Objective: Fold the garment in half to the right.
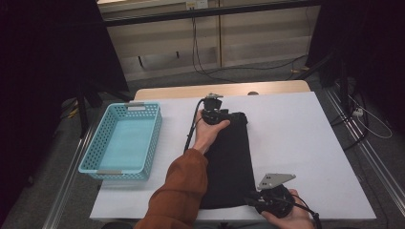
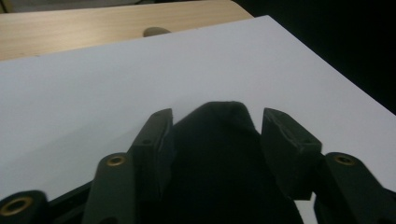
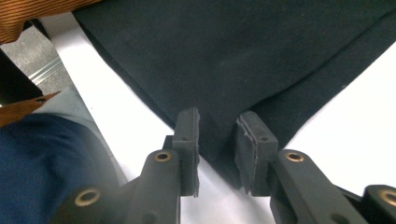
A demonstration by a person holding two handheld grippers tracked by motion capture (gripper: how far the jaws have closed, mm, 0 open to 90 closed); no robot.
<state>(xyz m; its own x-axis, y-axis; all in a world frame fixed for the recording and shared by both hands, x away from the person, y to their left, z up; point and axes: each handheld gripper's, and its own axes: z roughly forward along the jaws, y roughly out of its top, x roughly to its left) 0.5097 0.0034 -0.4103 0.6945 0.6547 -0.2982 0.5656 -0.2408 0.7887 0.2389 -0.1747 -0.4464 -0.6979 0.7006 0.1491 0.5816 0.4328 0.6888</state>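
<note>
Black cloth (image 1: 230, 162) lies flat as a long folded strip on the white table cover (image 1: 296, 138), running from the far gripper to the near one.

Left gripper (image 1: 217, 114): at the far end of the strip, held in the left hand (image 1: 207, 133), orange-brown sleeve (image 1: 179, 195) lying along the cloth's left edge. In the left gripper view the jaws stand wide apart, one on each side of a raised peak of the cloth (image 2: 219, 154). The peak fills the gap from below and pokes out just past the jaw tips. The left pad seems to touch the fabric; the right pad sits just beside it. Not clamped.

Right gripper (image 1: 258, 200): at the near right corner of the strip, in the right hand (image 1: 291, 217), grey three-cornered plate on top. In the right gripper view the jaws are partly open with a narrow gap, and the pointed corner of the cloth (image 3: 219, 135) runs between them and passes under the tips. Pads close to the fabric; cannot tell whether they are pinching it.

Turquoise basket (image 1: 105, 143): well off to the left of the left gripper, on the same cover, apart from the cloth.
</note>
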